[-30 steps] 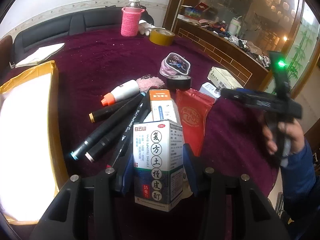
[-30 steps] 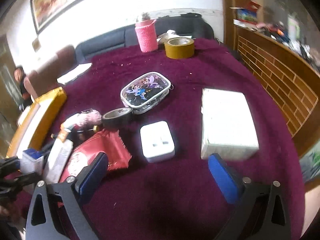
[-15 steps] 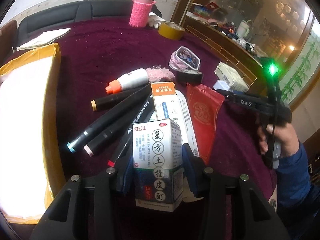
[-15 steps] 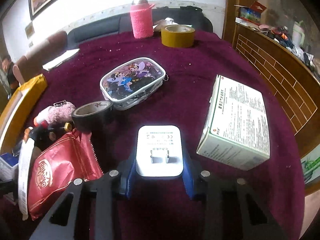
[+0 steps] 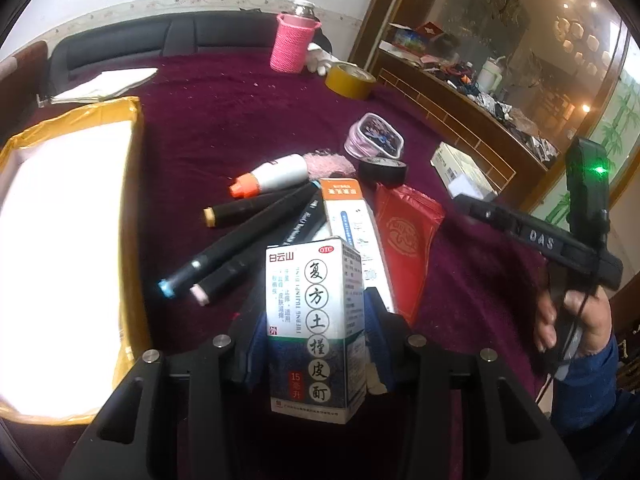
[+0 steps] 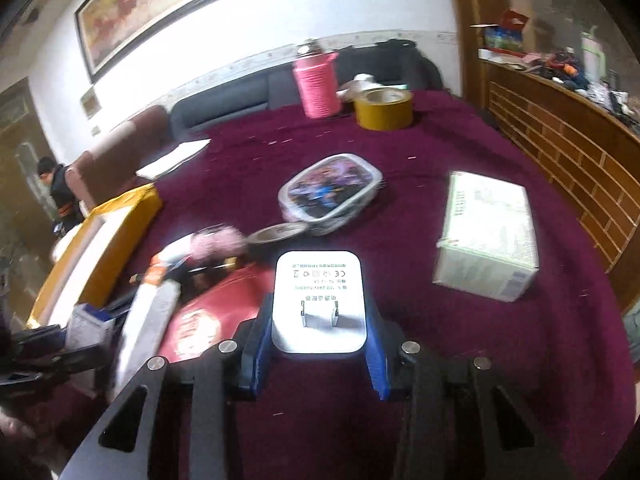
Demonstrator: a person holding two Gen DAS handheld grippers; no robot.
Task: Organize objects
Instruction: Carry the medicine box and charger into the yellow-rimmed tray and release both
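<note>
White plastic charger (image 6: 319,300), prongs facing you, sat clamped between your right gripper's (image 6: 318,334) blue pads, above the maroon cloth (image 6: 460,360). Your left gripper (image 5: 314,332) was clenched on an upright medicine box (image 5: 314,320). Just beyond it lay black markers (image 5: 248,232), a red packet (image 5: 408,232) and a white bottle (image 5: 276,174); farther off, a cartoon case (image 6: 330,194), then yellow tape (image 6: 384,108) and a pink flask (image 6: 316,84).
</note>
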